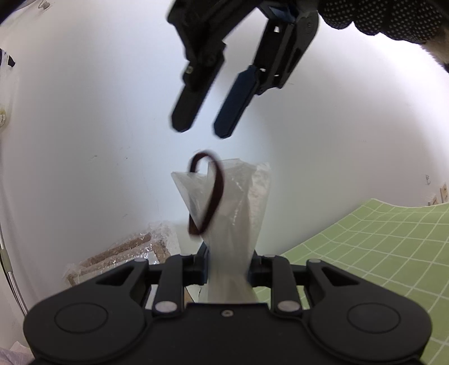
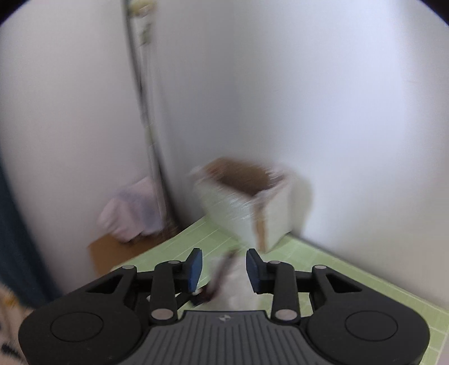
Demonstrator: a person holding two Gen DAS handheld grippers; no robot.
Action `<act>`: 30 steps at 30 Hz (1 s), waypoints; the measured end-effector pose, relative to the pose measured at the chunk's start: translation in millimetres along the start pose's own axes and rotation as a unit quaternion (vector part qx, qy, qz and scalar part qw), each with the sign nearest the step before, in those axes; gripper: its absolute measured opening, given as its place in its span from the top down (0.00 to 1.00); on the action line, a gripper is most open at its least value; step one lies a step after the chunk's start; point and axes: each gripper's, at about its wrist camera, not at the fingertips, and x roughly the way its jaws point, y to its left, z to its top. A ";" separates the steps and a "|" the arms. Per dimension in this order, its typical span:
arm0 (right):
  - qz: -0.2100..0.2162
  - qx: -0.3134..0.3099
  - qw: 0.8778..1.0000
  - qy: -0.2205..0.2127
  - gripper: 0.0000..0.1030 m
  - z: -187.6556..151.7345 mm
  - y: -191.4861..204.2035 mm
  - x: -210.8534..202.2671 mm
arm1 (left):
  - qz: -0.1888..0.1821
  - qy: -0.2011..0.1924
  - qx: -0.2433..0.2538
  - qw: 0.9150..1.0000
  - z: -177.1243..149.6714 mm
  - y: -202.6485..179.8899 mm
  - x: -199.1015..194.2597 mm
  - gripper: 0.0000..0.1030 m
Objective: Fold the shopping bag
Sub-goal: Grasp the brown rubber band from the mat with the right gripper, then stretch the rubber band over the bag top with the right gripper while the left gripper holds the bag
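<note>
In the left wrist view, a translucent plastic shopping bag with a dark brown loop handle stands bunched up between the fingers of my left gripper, which is shut on it. My right gripper hangs above the bag's top, fingers pointing down and apart, with nothing between them. A gloved hand holds it. The right wrist view is blurred. It shows my right gripper open, with the pale bag and its dark handle just below the blue pads.
A green grid mat covers the table. A cardboard box wrapped in plastic film stands at the mat's far edge against the white wall. A pink bundle and a metal pole are at the left.
</note>
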 end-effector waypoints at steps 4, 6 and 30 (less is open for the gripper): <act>0.008 0.033 0.999 0.004 0.63 -3.9 -4.9 10.4 | 0.002 0.002 0.004 1.000 -0.3 -1.7 -1.8 0.76; 0.000 0.012 1.000 -0.006 0.63 -4.4 3.0 9.9 | 0.005 0.003 0.005 1.000 -0.5 -2.1 -3.0 0.76; -0.075 -0.094 0.993 -0.018 0.74 -11.7 45.4 27.2 | 0.015 0.010 0.001 1.000 -6.2 -0.4 -22.8 0.75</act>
